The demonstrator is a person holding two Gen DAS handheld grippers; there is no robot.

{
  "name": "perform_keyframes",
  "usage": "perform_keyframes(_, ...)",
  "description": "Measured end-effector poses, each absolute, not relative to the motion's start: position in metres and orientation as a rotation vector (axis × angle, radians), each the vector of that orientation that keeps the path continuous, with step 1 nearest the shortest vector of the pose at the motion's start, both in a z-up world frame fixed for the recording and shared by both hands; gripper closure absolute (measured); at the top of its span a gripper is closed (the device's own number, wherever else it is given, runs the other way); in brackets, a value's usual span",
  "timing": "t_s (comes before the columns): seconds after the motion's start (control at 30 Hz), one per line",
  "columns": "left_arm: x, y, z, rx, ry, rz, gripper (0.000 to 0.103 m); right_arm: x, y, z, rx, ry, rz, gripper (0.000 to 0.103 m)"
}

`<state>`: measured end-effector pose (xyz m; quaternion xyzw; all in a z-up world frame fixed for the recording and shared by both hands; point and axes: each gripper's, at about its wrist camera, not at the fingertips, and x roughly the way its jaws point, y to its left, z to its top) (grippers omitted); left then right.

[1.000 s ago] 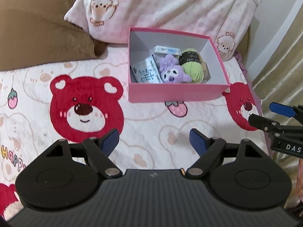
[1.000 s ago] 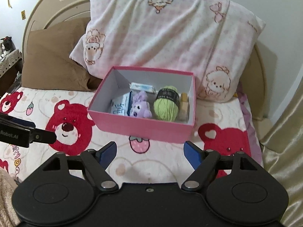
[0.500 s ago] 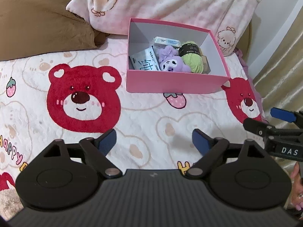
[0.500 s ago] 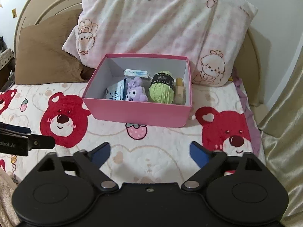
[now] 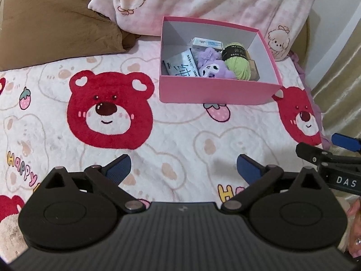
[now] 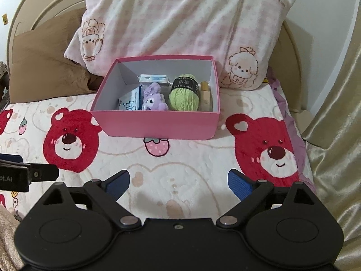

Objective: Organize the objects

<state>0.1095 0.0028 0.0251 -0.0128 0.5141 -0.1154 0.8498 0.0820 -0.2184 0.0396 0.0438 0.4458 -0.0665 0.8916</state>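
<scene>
pink box packed and both grippers empty

the pink box (image 5: 217, 90) sits in the upper middle of the left wrist view, well beyond the left gripper (image 5: 183, 169), whose blue-padded fingers are spread wide with nothing between them. in the right wrist view the same box (image 6: 158, 124) lies in the centre of the frame, well ahead of the right gripper (image 6: 178, 181), also released and empty. each gripper shows at the edge of the other's view, at the middle right and the middle left.

the box is stiff card, pink outside and white inside, rectangular with upright walls. packed in a row inside it are a white packet (image 5: 181, 65) with printed characters, a fuzzy purple plush toy (image 5: 214, 66), a round green yarn ball (image 6: 183, 96) with a black paper band, and a small tan bottle (image 6: 205, 96) against the right wall. a flat white carton (image 6: 153, 78) lies behind them by the back wall.

the box rests on a quilted bedspread (image 5: 180, 140) printed with red bears and strawberries. behind it leans a soft pink checked pillow (image 6: 180, 22), with a brown pillow (image 6: 45, 61) at the upper left. a gold satin curtain (image 6: 334, 113) hangs along the right edge. only open bedspread lies between the grippers and the box.
</scene>
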Motion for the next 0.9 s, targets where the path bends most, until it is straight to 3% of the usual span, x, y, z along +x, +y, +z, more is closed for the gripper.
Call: perform_keyframes(0.9,0.08,0.002,0.035,0.013,1.025,-0.199,0.001,0.064,-0.213,0.043,0.039,0.939,-0.155,0.007)
